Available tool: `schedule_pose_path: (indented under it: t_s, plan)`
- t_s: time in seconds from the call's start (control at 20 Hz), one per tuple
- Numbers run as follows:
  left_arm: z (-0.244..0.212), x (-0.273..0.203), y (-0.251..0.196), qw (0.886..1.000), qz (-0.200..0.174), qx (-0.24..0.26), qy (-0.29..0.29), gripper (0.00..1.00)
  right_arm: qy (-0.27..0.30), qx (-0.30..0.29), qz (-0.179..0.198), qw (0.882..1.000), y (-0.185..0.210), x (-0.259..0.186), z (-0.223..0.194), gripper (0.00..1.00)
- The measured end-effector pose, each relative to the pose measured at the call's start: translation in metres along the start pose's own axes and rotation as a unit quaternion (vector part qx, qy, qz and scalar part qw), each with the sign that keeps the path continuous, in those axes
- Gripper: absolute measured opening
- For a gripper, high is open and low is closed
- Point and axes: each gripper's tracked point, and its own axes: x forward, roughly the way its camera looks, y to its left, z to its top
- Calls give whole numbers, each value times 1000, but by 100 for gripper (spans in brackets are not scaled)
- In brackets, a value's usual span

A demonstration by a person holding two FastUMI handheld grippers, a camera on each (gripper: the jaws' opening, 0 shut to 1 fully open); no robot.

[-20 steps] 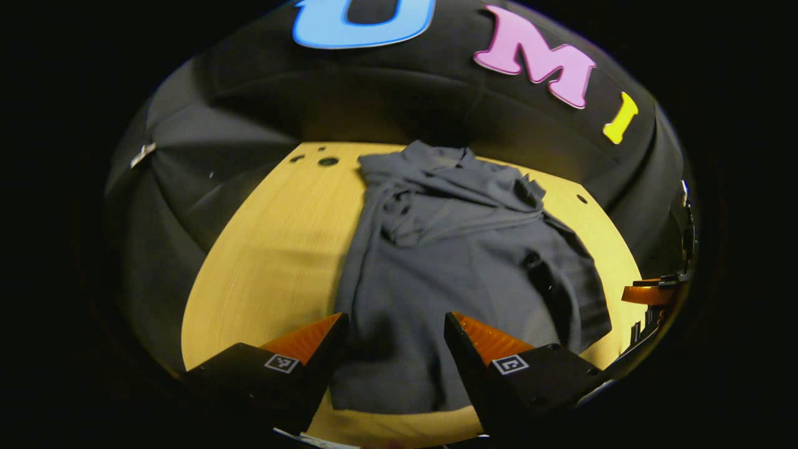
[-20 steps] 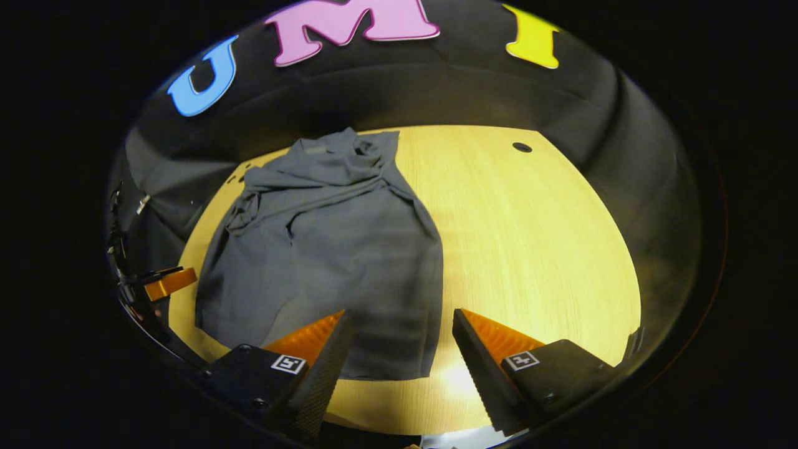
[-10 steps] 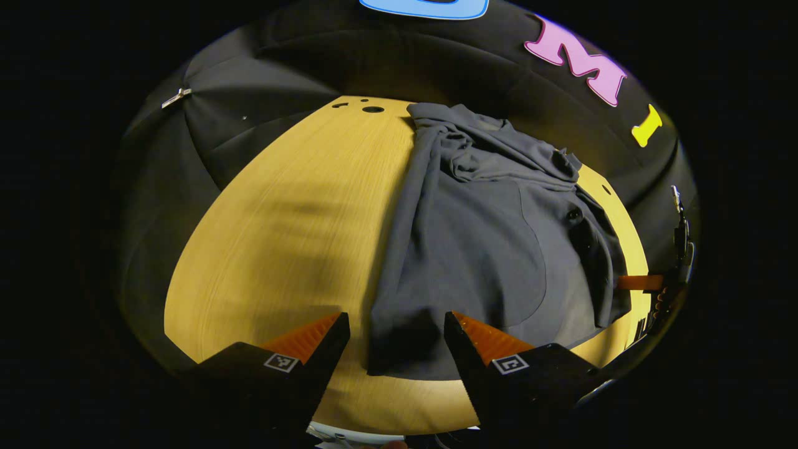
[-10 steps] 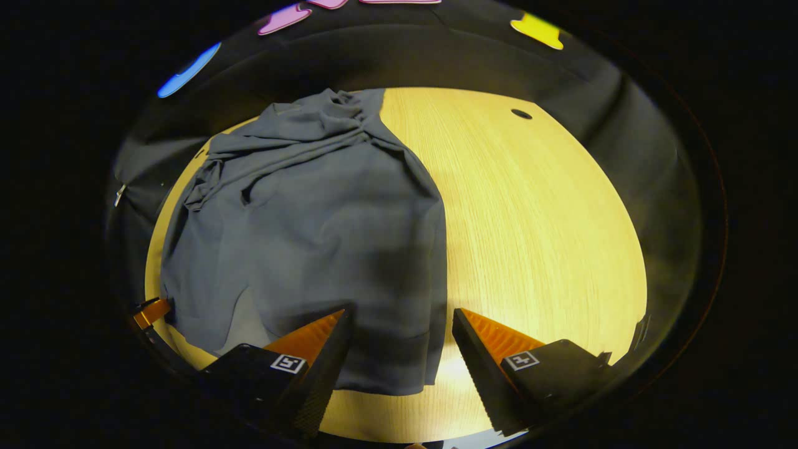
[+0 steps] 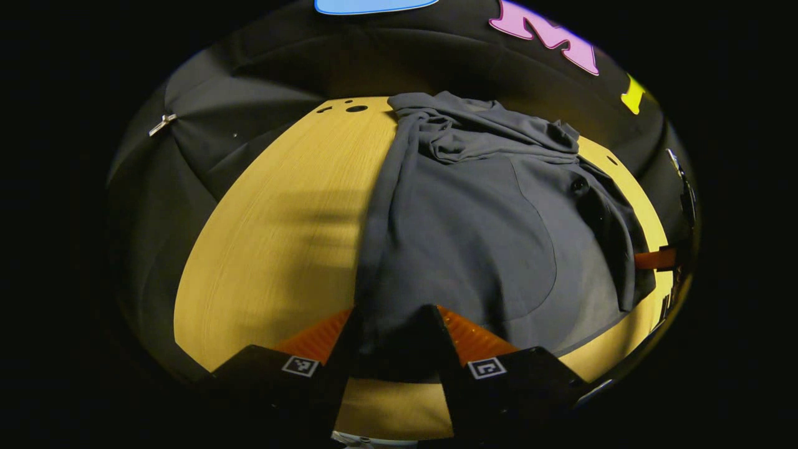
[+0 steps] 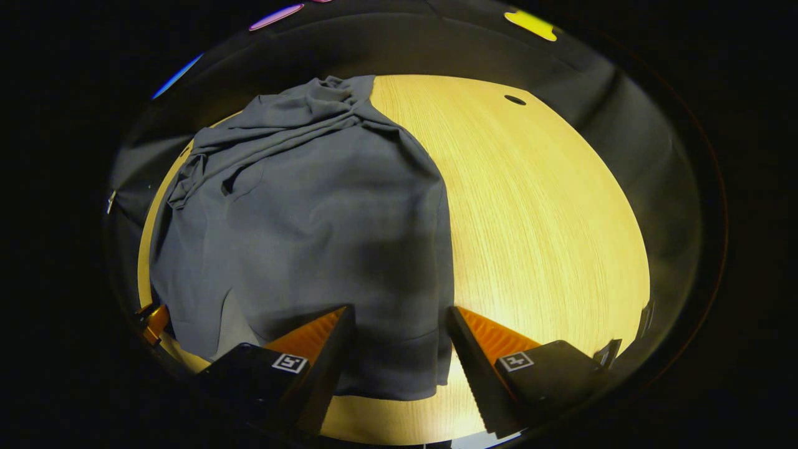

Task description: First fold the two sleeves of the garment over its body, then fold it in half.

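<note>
Nearest, the left claw (image 5: 391, 340) has its fingers narrowed around the near left hem corner of the single dark grey cloth garment (image 5: 474, 231), though whether they pinch it I cannot tell. The right claw (image 6: 399, 349) stands apart over the near right hem corner. One garment lies lengthwise away from both claws on the pale wooden tabletop (image 6: 536, 206), collar end farthest, its two sleeves seemingly bunched over the body there.

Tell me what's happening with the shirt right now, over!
Left gripper fingers astride the shirt's near hem, not clamped. Right gripper open over its near corner. Sleeves folded in, shirt flat on the table. Nothing in the way.
</note>
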Motion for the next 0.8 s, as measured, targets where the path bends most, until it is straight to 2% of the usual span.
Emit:
schedule_pose_path:
  t_s: [0.05,0.1,0.2,0.25,0.3,0.35,0.4,0.5,0.65,0.7,0.8]
  plan:
    - [-1,1,-5,1000,-3,0,-5,71,11,0,0,1000,2,-2,-4,93]
    - [-1,2,-11,1000,-7,6,-5,59,18,-1,2,1000,5,0,0,87]
    - [-1,-1,-17,999,-8,31,-5,33,25,-18,11,999,14,-1,-1,71]
    - [-1,-1,-19,999,-4,42,-3,24,26,-26,17,999,20,1,-1,50]
    - [-2,-1,-20,998,4,56,-1,16,24,-34,21,999,24,-1,0,47]
    - [-5,-1,-23,998,10,67,-2,12,22,-44,20,999,25,1,0,29]
    - [-5,-2,-23,997,17,75,-2,9,19,-53,36,998,31,-1,1,28]
    - [-5,1,-23,997,26,76,-6,7,16,-61,43,997,33,-2,4,11]
    - [-3,0,-29,999,3,42,0,6,21,-81,81,993,37,1,0,6]
    - [0,-1,-31,1000,-4,26,1,6,28,-74,102,992,41,0,0,5]
    - [8,-7,-35,1000,-17,-5,-8,6,32,-42,118,992,37,-4,7,5]
